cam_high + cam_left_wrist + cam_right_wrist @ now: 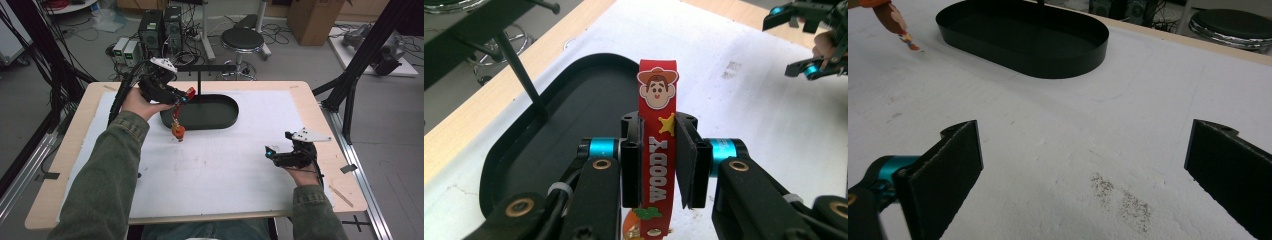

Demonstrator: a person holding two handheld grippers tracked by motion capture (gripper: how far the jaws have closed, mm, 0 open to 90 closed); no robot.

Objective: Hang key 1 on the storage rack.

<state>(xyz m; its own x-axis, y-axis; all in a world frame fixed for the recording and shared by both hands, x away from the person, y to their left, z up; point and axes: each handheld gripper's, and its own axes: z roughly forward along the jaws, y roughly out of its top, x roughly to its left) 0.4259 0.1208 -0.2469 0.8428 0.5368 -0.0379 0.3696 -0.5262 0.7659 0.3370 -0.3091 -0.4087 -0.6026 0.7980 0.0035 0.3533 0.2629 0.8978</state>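
Observation:
My left gripper [186, 95] is shut on a red rubber strap [658, 145] printed WOODY, with a cowboy face at its tip. It holds the strap in the air over the left end of the black oval tray [235, 112]. From the strap's lower end an orange charm [178, 131] dangles just above the white mat, and its tip shows in the right gripper view [895, 20]. A black T-shaped stand [200, 82] rises from the tray's back. My right gripper [277, 143] rests on the mat at the right, open with nothing between its pads [955, 155].
A white mat [215, 170] covers most of the wooden table [65, 150]. Behind the far edge stand a round stool [242, 39], computer boxes [160, 27] and cables. Black frame posts [350, 85] rise beside the table's right edge.

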